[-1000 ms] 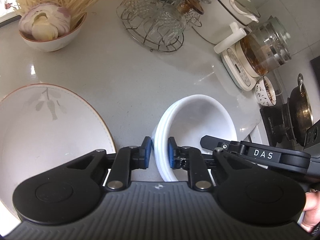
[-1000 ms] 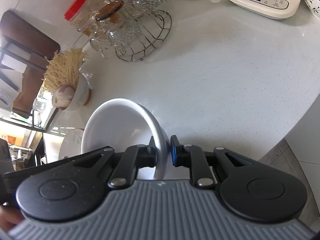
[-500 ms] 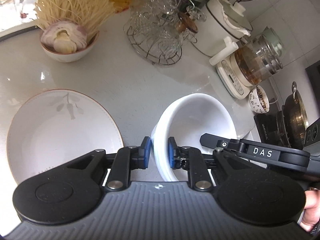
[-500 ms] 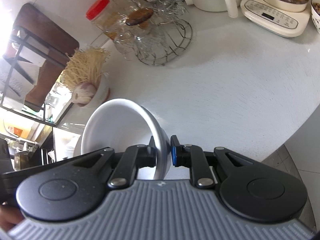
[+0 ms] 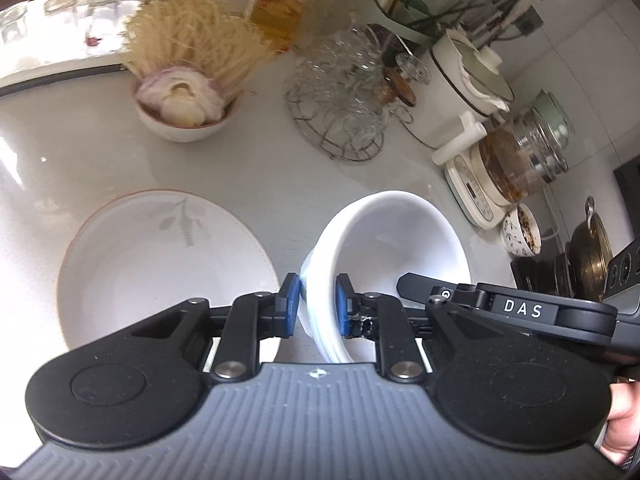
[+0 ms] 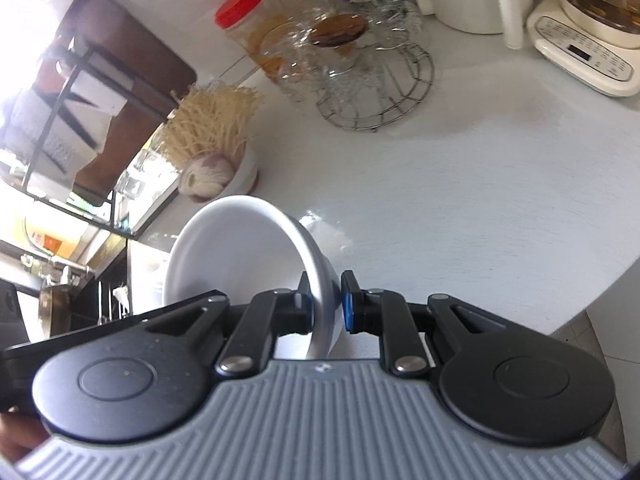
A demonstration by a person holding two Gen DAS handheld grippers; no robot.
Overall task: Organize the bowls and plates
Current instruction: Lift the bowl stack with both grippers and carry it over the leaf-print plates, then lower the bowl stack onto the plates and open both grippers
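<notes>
My left gripper is shut on the near rim of a stack of white bowls, held above the counter. The right gripper's black arm shows across its right side. A large white plate with a leaf print and brown rim lies on the counter to the left of the bowls. In the right wrist view my right gripper is shut on the opposite rim of the same white bowls, which tilt up to the left.
Grey counter. At the back stand a bowl of garlic and noodles, a wire rack of glasses, a red-lidded jar, a white pot and a glass kettle. The counter edge drops off at right.
Both grippers have risen and pulled back with the bowls; the plate and back items look smaller and farther. Both grips are unchanged.
</notes>
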